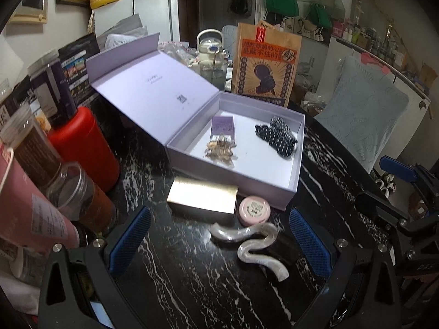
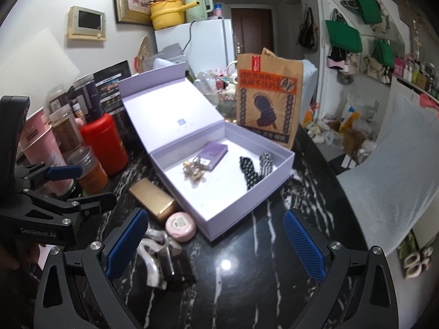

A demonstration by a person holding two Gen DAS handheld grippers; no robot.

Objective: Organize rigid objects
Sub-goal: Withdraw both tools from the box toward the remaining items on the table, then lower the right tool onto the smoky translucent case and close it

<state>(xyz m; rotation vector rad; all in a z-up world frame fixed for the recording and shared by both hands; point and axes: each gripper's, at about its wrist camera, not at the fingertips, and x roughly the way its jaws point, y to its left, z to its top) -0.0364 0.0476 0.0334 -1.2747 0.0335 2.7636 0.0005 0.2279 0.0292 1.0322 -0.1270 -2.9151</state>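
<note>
An open lilac box (image 1: 290,189) (image 2: 216,227) sits on the black marble table (image 1: 192,288), lid folded back. Inside lie a purple card (image 1: 222,128) (image 2: 214,153), a gold trinket (image 1: 221,150) (image 2: 193,171) and a polka-dot hair tie (image 1: 277,137) (image 2: 253,171). In front of it rest a gold box (image 1: 203,198) (image 2: 152,198), a pink round tin (image 1: 253,209) (image 2: 181,226) and a pearly wavy hair clip (image 1: 258,244) (image 2: 152,255). My left gripper (image 1: 219,242) stands open, the clip between its fingers without contact. My right gripper (image 2: 215,242) is open over bare table, the clip beside its left finger.
Jars (image 1: 27,148), a red bottle (image 1: 85,148) (image 2: 105,145) and a pink tube (image 1: 24,205) crowd the table's left side. A brown paper bag (image 1: 266,65) (image 2: 267,101) and a glass teapot (image 1: 211,54) stand behind the box. A pale cushioned chair (image 1: 362,120) (image 2: 395,175) is at right.
</note>
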